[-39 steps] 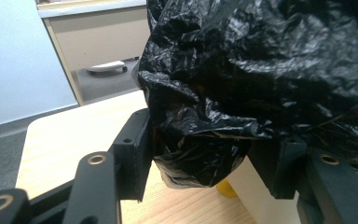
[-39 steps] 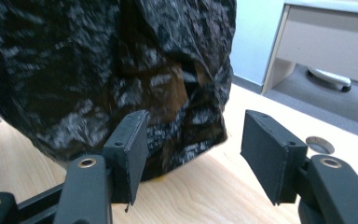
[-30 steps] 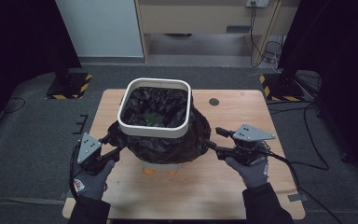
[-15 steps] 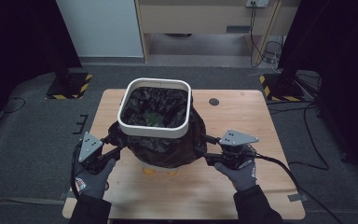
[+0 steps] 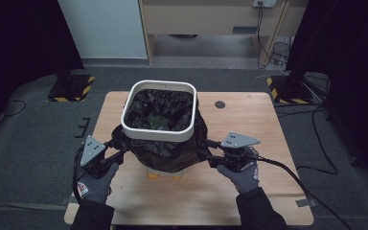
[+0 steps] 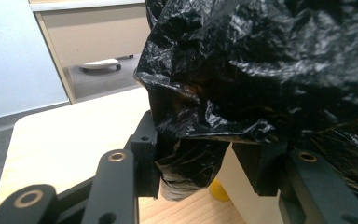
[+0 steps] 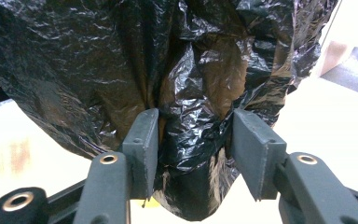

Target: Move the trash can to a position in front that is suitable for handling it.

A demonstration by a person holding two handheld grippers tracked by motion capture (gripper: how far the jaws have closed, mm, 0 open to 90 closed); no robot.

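A white square bin [image 5: 158,135] lined with a black plastic bag [image 5: 167,155] stands on the wooden table [image 5: 249,120]. The bag hangs loosely over the bin's sides. At the bag's left side is my left gripper [image 5: 117,151], and in the left gripper view a bunched fold of the bag [image 6: 270,70] lies between its jaws [image 6: 200,149], which have just been closing. My right gripper [image 5: 205,151] is at the bag's right side. Its jaws [image 7: 193,135] have also just been closing around a hanging fold of the bag [image 7: 74,70]. Neither pair visibly squeezes the plastic.
Something green [image 5: 158,122] lies inside the bin. Yellow-orange pieces [image 5: 152,176] show under the bin's front, and one [image 6: 219,189] shows in the left gripper view. A dark round grommet [image 5: 220,104] sits in the tabletop at the back right. Cables trail off the right.
My right gripper has moved left and down to the bag's right side, and its jaws have narrowed around a fold. The left gripper has stayed at the bag's left side.
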